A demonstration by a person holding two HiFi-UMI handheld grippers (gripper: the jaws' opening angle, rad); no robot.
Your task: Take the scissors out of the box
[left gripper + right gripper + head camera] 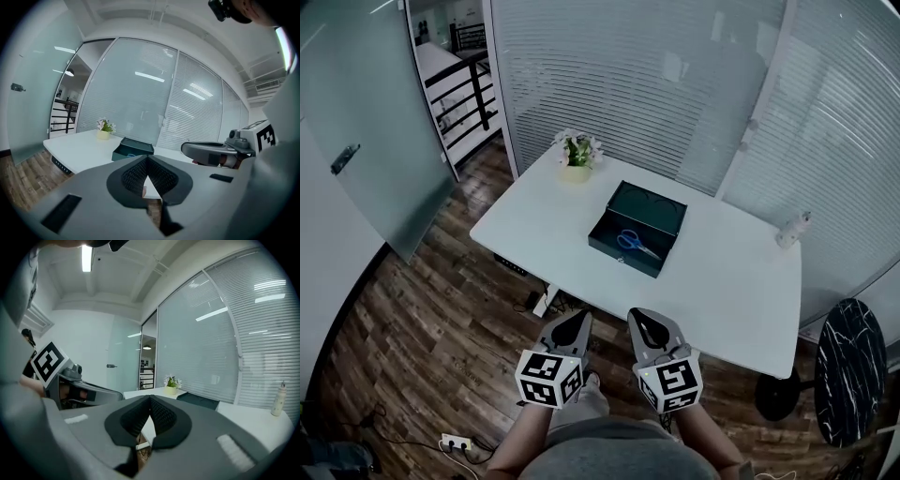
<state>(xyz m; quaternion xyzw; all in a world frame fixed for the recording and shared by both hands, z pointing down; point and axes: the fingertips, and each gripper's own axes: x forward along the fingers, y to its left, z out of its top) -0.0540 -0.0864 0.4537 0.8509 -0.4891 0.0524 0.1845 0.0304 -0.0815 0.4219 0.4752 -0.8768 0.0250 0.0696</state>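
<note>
Left gripper (575, 321): shut, tips pressed together, only a small V-shaped gap behind them, nothing gripped. Right gripper (645, 321): same, closed tip to tip, empty. Held side by side, close but not touching, marker cubes toward the body, both pointing ahead and slightly down.

Scissors (636, 243): blue handles, lying flat inside the box (661, 211), in the part nearer the claws. Well ahead of both claws, untouched. Too small in either gripper view to make out.

Box: dark green, open, sitting on the white table (731, 291), well apart from both claws and past the table's near edge. Seen left of the closed tips in the left gripper view, right of them in the right gripper view.

Flower pot (577, 157): beyond the box, further ahead and to the left of the left claw, near the table's far corner. Small bottle (793, 229): ahead and far to the right of the right claw, by the table's right edge.

Round dark marbled side table (850, 370): off to the right of the right claw, separate from the white table. Power strip (455, 441): on the wood floor (422, 328), left of and behind the left claw. Glass door (375, 122): far ahead on the left.
</note>
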